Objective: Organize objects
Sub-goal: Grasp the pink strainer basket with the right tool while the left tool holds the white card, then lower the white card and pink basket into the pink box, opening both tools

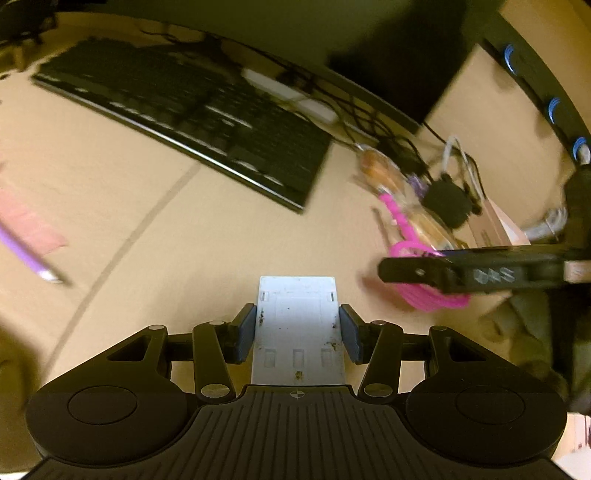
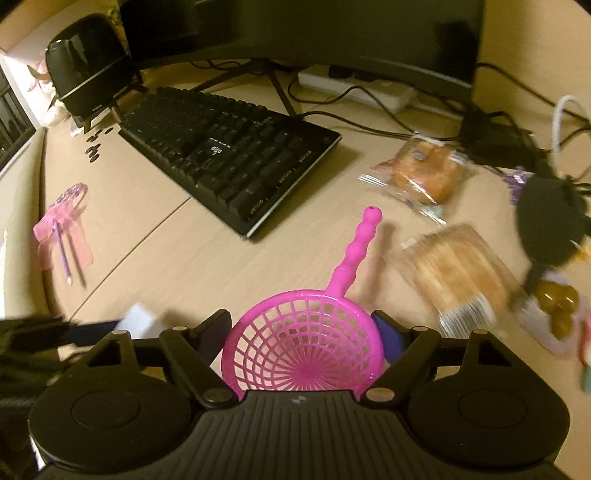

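Observation:
My left gripper [image 1: 297, 334] is shut on a flat white plastic card-like piece [image 1: 297, 325] and holds it above the beige desk [image 1: 166, 236]. My right gripper [image 2: 301, 332] is shut on the round basket of a pink plastic strainer [image 2: 306, 343]; its beaded handle points away over the desk. In the left wrist view the right gripper [image 1: 461, 271] shows at the right with the pink strainer [image 1: 413, 251] in it. In the right wrist view the white piece [image 2: 138, 317] shows at the lower left.
A black keyboard [image 2: 229, 155] lies mid-desk under a monitor [image 2: 332, 33]. Two wrapped bread packs [image 2: 424, 173] [image 2: 458, 273] lie at the right, beside cables, a black plug [image 2: 550, 229] and a packet of brown balls [image 2: 554, 302]. A pink bow and purple pen [image 2: 62, 236] lie left. A black speaker [image 2: 88, 59] stands far left.

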The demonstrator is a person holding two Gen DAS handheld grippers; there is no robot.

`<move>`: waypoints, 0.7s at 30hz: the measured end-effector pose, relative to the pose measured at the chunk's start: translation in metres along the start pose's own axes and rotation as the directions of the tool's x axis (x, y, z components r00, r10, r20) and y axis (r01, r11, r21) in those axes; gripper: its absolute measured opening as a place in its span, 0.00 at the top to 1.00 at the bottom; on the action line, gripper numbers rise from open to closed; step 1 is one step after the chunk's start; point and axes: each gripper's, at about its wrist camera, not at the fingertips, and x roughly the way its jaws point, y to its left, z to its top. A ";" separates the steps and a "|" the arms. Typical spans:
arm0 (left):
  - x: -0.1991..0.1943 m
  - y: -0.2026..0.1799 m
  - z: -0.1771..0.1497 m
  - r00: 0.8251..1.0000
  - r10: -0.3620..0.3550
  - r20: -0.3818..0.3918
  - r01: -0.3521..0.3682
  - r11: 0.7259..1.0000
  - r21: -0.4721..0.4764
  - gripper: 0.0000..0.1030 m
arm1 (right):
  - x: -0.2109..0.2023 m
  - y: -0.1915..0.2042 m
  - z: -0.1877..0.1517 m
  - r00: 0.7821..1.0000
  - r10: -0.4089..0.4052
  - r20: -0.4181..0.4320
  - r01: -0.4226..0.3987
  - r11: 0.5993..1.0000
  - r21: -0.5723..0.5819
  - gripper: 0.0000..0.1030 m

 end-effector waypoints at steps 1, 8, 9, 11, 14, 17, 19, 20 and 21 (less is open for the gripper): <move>0.005 -0.007 0.000 1.000 -0.011 -0.015 0.012 1.000 0.023 0.49 | -0.009 0.000 -0.006 1.000 -0.013 0.007 0.013 1.000 -0.003 0.20; 0.025 -0.080 -0.003 0.991 -0.103 -0.083 0.117 0.974 0.193 0.49 | -0.099 -0.039 -0.063 0.987 -0.145 0.069 0.141 0.988 0.059 0.20; 0.028 -0.094 -0.004 0.990 -0.113 -0.089 0.130 0.968 0.214 0.49 | -0.110 -0.048 -0.073 0.982 -0.173 0.074 0.167 0.983 0.079 0.20; 0.033 -0.123 -0.008 0.988 -0.126 -0.095 0.146 0.956 0.254 0.49 | -0.133 -0.069 -0.095 0.969 -0.232 0.083 0.221 0.967 0.125 0.20; 0.044 -0.169 -0.011 0.978 -0.163 -0.130 0.195 0.935 0.295 0.49 | -0.164 -0.099 -0.127 0.946 -0.309 0.097 0.285 0.938 0.199 0.20; 0.059 -0.221 -0.003 0.969 -0.201 -0.141 0.238 0.907 0.346 0.49 | -0.192 -0.119 -0.157 0.917 -0.371 0.148 0.331 0.913 0.237 0.20; 0.071 -0.259 0.008 0.971 -0.215 -0.105 0.239 0.889 0.390 0.49 | -0.206 -0.129 -0.175 0.893 -0.413 0.179 0.365 0.896 0.252 0.20; 0.075 -0.278 0.016 0.971 -0.225 -0.079 0.238 0.879 0.413 0.49 | -0.211 -0.133 -0.182 0.889 -0.417 0.190 0.363 0.894 0.264 0.20; 0.081 -0.298 0.024 0.969 -0.240 -0.053 0.239 0.870 0.432 0.49 | -0.215 -0.138 -0.189 0.891 -0.409 0.198 0.349 0.895 0.278 0.20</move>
